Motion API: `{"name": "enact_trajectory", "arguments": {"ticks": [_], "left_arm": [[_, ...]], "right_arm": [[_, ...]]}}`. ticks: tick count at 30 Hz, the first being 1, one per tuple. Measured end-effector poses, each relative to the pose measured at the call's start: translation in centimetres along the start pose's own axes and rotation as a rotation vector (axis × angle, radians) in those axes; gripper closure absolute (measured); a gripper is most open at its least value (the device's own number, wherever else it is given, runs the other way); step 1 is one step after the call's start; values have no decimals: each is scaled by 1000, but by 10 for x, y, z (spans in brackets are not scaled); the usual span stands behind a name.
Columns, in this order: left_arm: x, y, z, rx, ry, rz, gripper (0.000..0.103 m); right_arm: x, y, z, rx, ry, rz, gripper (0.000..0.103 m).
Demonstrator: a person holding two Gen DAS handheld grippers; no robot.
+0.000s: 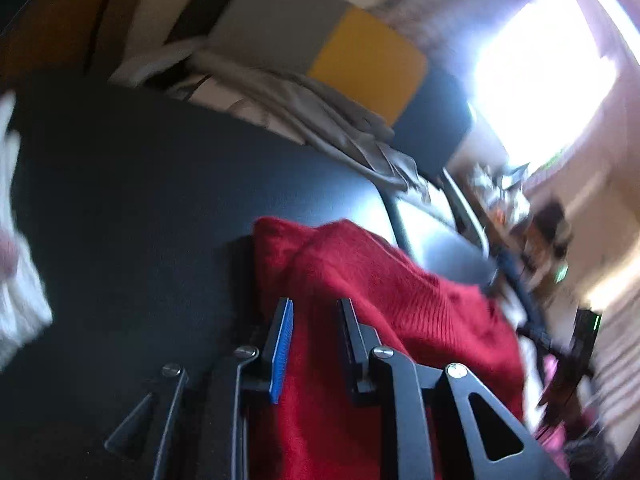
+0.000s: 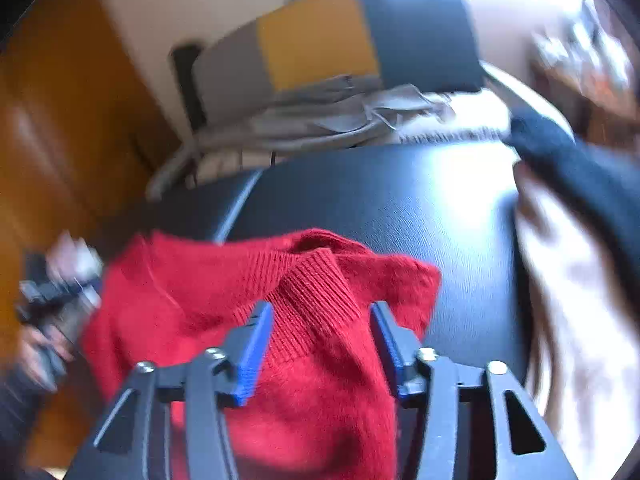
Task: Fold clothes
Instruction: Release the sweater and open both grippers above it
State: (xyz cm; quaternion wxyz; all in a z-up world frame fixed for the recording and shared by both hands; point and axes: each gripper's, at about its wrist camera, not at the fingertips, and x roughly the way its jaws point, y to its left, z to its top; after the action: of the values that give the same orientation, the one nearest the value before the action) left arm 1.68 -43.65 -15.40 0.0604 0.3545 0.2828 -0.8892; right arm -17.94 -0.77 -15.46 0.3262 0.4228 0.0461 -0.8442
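Note:
A red knit sweater (image 1: 360, 280) hangs over a black padded surface (image 1: 140, 200). In the left wrist view my left gripper (image 1: 316, 308) has red knit between its two fingers, which stand a little apart, and the cloth drapes off to the right. In the right wrist view my right gripper (image 2: 322, 312) stands wider, its blue pads on either side of the sweater's ribbed collar (image 2: 316, 284). The sweater (image 2: 260, 300) bunches up between the two grippers. Both views are blurred by motion.
A grey, yellow and dark blue cushion (image 1: 340, 48) and crumpled grey cloth (image 1: 320, 120) lie behind the black surface (image 2: 400, 192). White cloth (image 1: 16, 280) is at the far left. A dark garment (image 2: 580, 176) and pale patterned cloth (image 2: 580, 300) lie at the right. A bright window (image 1: 540, 72) glares.

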Motion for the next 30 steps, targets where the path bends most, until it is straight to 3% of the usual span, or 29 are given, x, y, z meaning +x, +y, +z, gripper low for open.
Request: {"name": "enact_trajectory", "arguments": {"ticks": [2,6,9,11,12,13,15,18,21,23,26,30], "left_arm": [[4,-15,4,86,-15,55,82],[27,-25,17,176,45,103,78],[47,-28,16,235,126,125,71],[57,-31,12,273,177,131,73],[59,-32,9,298,181,143,79],[58,-33,6,315,185,156,92],[54,-29,5,299,167,174,96],[51,-14,6,221,164,171,97],[39,-7,8,191,105,129,95],[29,-5,14,170,58,79,84],[30,-4,27,183,69,85,80],[38,-10,40,224,119,36,74]], "right_arm": [[19,14,4,-104,55,-18,60],[49,37,5,-276,133,-137,61],[59,40,3,-311,169,-164,75],[61,41,6,-299,170,-167,89],[58,39,7,-286,163,-166,91],[51,36,11,-265,142,-166,92],[33,27,24,-206,67,-175,92],[16,0,45,-74,-28,-205,93],[32,-32,45,36,3,-235,93],[50,-41,34,70,45,-227,93],[68,-39,15,69,77,-224,92],[66,-42,5,126,49,-202,91]]}}
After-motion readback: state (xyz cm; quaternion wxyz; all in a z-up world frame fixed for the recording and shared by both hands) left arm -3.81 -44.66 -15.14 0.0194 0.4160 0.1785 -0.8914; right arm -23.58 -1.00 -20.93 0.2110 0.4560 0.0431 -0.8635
